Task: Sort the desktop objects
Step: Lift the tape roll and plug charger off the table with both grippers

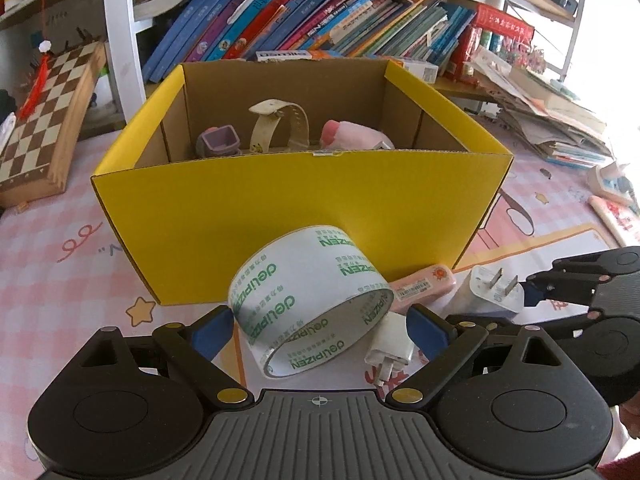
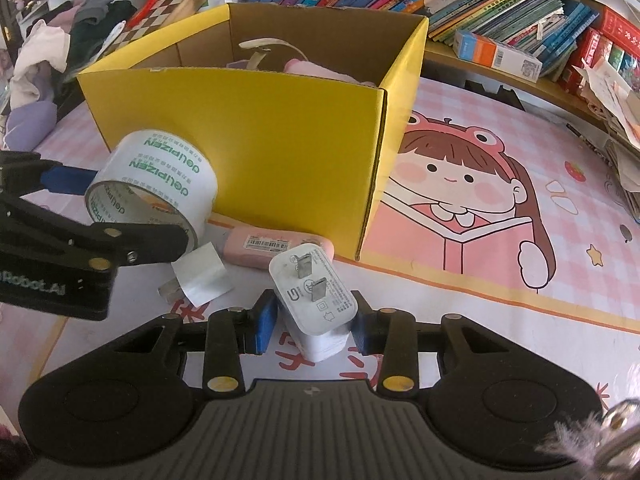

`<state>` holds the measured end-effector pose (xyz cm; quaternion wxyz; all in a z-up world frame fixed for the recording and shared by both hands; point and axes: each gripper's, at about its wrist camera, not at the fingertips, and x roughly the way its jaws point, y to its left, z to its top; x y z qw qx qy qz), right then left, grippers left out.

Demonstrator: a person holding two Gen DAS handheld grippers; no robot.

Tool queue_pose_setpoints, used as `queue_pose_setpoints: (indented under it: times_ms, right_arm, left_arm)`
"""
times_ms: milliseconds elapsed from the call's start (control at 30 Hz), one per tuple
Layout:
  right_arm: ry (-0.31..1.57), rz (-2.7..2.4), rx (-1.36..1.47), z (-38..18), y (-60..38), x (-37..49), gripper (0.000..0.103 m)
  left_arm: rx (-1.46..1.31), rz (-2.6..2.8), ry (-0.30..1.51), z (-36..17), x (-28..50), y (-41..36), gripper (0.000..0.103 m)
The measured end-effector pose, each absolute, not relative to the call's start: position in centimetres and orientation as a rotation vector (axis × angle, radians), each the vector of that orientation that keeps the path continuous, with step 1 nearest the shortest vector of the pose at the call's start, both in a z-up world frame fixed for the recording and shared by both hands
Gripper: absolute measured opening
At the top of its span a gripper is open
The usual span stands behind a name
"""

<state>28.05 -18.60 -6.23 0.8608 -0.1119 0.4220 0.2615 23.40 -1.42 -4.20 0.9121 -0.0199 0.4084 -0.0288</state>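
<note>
The roll of tape (image 1: 310, 300) printed with green lettering stands tilted on the bench (image 1: 60, 280), against the front wall of the yellow box (image 1: 280, 208). The left gripper (image 1: 320, 330) brackets it with jaws spread wide: its left blue pad (image 1: 210, 330) sits at the roll's lower rim, while the right pad (image 1: 426, 336) stands apart from the roll, so nothing is clamped.

At about 4 o'clock from the tape, a small white plug adapter (image 1: 390, 346) lies flat with its prongs toward the camera. Behind it, at 3 o'clock from the roll, a pink case (image 1: 424, 286) lies along the foot of the box.

Further toward 3 o'clock, the white charger (image 2: 314, 300) stands with its two prongs up, and the right gripper (image 2: 314, 326) is closed on its body, blue pads (image 2: 264, 322) pressing both sides. In the left wrist view the same charger (image 1: 490, 292) shows at the tips of the right gripper (image 1: 532, 294).

Inside the box rest a cream watch strap (image 1: 280, 128), a purple square cup (image 1: 218, 142) and a pink plush piece (image 1: 352, 136). Beyond the box, at 12 o'clock, leaning books (image 1: 320, 16) fill a shelf; a chessboard (image 1: 44, 120) sits at 10 o'clock. The bench carries a pink cartoon mat with a girl (image 2: 460, 184) drawn on it.
</note>
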Motion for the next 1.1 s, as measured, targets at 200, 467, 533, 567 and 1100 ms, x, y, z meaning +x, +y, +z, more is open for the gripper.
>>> queue_pose_setpoints:
  times_ms: [200,467,533,567,1100]
  right_arm:
    - [0.885,0.551,-0.237,-6.2,-18.8,28.0,0.036]
    - [0.884,0.556,-0.239,-6.2,-19.1,27.9,0.036]
    - [0.883,0.558,-0.239,-6.2,-19.1,27.9,0.036]
    - [0.883,0.559,-0.239,-6.2,-19.2,27.8,0.036]
    - [0.884,0.553,-0.242,-6.2,-19.3,27.7,0.036]
  left_arm:
    - [-0.017,-0.059,0.818,-4.0,23.7,-2.0,0.095]
    - [0.015,-0.04,0.801,-4.1,24.3,-3.0,0.096]
    - [0.027,-0.035,0.801,-4.2,24.5,-3.2,0.096]
    - [0.034,-0.032,0.801,-4.3,24.6,-3.3,0.096]
    - [-0.003,0.037,0.858,-5.9,25.3,-1.7,0.094]
